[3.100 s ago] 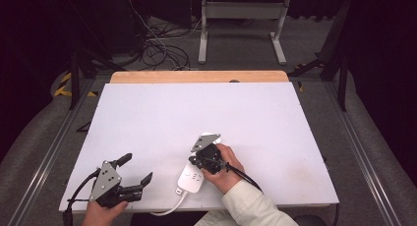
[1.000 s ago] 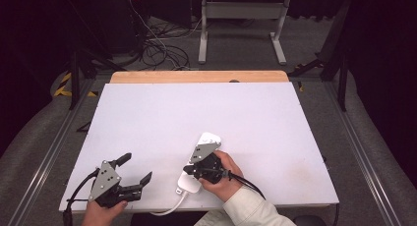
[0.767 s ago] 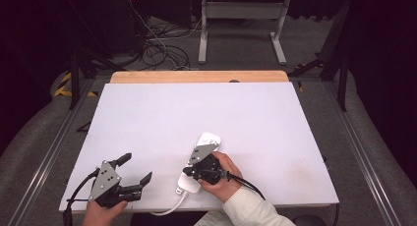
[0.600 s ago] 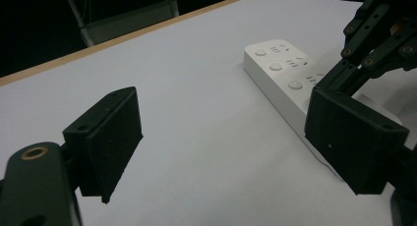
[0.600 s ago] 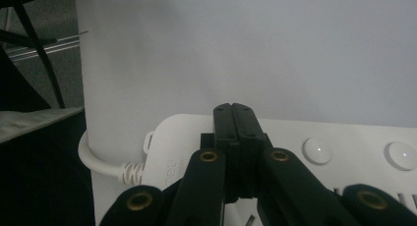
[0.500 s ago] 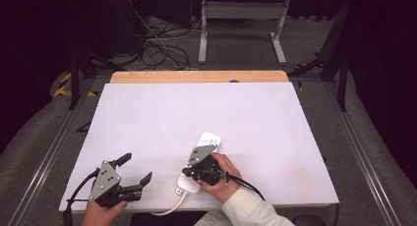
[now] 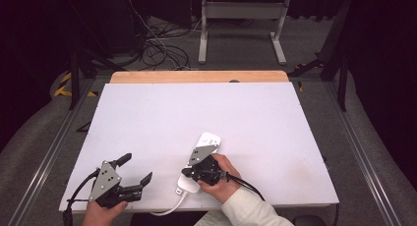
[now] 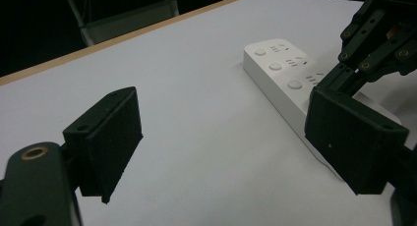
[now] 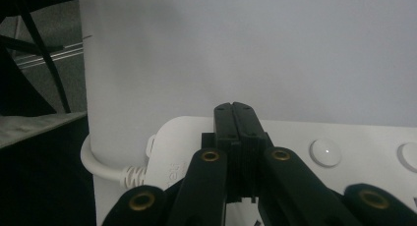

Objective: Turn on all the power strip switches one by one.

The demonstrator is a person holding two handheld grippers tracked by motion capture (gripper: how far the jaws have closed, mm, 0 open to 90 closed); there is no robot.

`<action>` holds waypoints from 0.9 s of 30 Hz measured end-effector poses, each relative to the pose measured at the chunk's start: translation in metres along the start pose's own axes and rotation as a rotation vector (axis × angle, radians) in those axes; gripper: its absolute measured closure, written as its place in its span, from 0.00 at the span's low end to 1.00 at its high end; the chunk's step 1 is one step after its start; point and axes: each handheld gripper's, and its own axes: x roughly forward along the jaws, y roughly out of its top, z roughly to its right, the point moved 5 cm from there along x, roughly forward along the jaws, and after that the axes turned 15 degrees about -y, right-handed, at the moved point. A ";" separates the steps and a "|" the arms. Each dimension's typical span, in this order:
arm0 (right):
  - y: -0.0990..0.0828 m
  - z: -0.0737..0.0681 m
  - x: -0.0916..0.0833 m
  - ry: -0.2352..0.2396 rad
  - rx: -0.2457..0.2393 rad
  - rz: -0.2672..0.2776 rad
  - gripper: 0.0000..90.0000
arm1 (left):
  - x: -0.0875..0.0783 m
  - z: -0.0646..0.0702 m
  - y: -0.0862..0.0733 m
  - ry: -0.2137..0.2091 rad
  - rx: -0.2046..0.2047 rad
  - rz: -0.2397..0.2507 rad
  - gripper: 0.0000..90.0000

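Observation:
A white power strip [image 7: 210, 139] lies near the table's front edge, its white cable [image 7: 169, 206] running off the front. My right gripper [image 7: 193, 171] is shut with nothing between its jaws. Its closed tips [image 9: 234, 113] rest over the top of the power strip [image 9: 354, 137] near the cable end, beside a round button [image 9: 325, 152]. I cannot tell whether they press on it. My left gripper [image 7: 135, 169] is held at the front left, open and empty. In the left gripper view [image 8: 231, 123], its jaws frame bare table with the strip [image 8: 280, 73] to the right.
The white table top [image 7: 196, 113] has a wooden strip [image 7: 196, 77] along its far edge. Behind the table, cables [image 7: 157, 49] lie on the floor beside a metal stand [image 7: 241, 19]. The right gripper's linkage [image 8: 378, 34] shows at the upper right of the left gripper view.
Since three seconds ago my right gripper has slid along the strip toward its cable end, uncovering the far end. Over the last second neither hand has moved.

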 end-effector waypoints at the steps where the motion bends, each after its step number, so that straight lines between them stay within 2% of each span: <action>1: 0.000 0.000 0.000 -0.002 0.000 -0.001 1.00 | 0.000 0.000 0.000 -0.001 0.002 -0.002 0.16; 5: -0.001 0.001 0.001 0.006 0.012 -0.005 1.00 | 0.000 0.000 0.000 0.000 0.001 -0.002 0.16; 7: -0.001 0.003 0.001 -0.022 0.009 -0.005 1.00 | 0.000 0.000 0.000 0.002 0.008 -0.005 0.16; 8: -0.002 0.005 0.000 -0.059 0.003 -0.003 1.00 | 0.000 0.000 0.000 0.002 0.008 -0.006 0.16; 12: -0.003 0.005 0.001 -0.043 0.019 0.000 1.00 | 0.001 -0.001 0.000 0.006 0.009 -0.005 0.16; 13: -0.003 0.003 0.001 -0.043 0.012 -0.002 1.00 | 0.001 0.000 0.000 0.002 -0.002 -0.004 0.16; 15: -0.003 0.001 0.001 -0.057 -0.002 0.004 1.00 | 0.001 0.000 0.000 0.003 -0.001 -0.005 0.16; 19: -0.003 0.001 0.001 -0.053 0.005 0.004 1.00 | 0.001 0.000 0.000 0.006 0.001 -0.006 0.16; 21: -0.002 0.000 0.001 -0.064 -0.013 0.005 1.00 | 0.001 -0.001 0.000 0.008 0.005 -0.005 0.16; 23: -0.002 0.001 -0.002 -0.067 -0.031 0.024 1.00 | 0.000 -0.002 0.000 0.007 0.007 -0.005 0.16; 24: -0.001 0.002 -0.004 -0.065 -0.027 0.034 1.00 | 0.000 -0.001 0.000 0.004 -0.006 0.002 0.16; 27: 0.008 0.005 -0.015 -0.042 0.014 0.106 1.00 | 0.000 -0.001 0.000 0.000 -0.003 -0.001 0.16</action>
